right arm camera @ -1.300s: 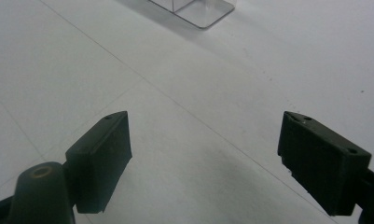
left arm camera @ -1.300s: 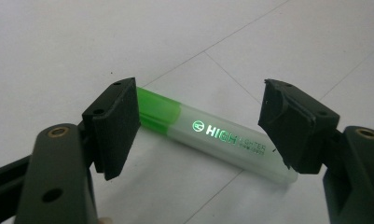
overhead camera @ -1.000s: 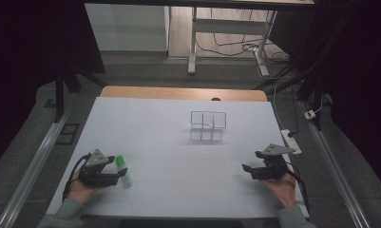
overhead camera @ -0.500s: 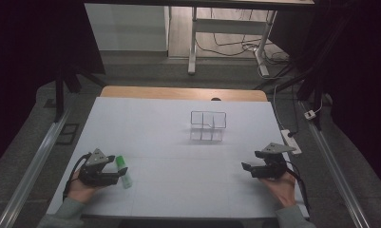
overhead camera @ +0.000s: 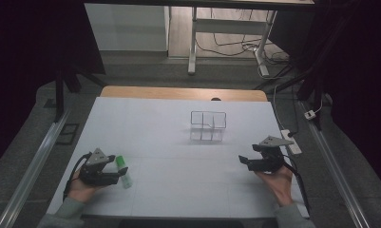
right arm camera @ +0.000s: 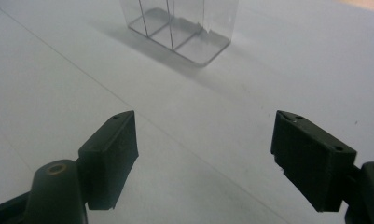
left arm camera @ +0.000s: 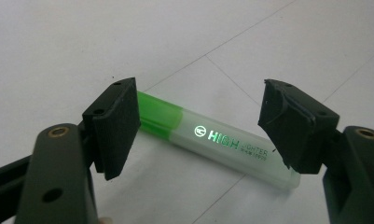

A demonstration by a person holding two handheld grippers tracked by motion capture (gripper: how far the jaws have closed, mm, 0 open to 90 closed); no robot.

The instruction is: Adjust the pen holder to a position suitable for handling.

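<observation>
While the left gripper [overhead camera: 113, 176] rests low at the table's [overhead camera: 178, 185] near left, its jaws stand released on either side of the highlighter [left arm camera: 212, 140], which lies flat on the white sheet between them, green cap by the left jaw, neither pad touching. Farther right stands a clear divided box [overhead camera: 207, 126]. At the near right, the right gripper [overhead camera: 244, 160] gapes wide, holding nothing.
</observation>
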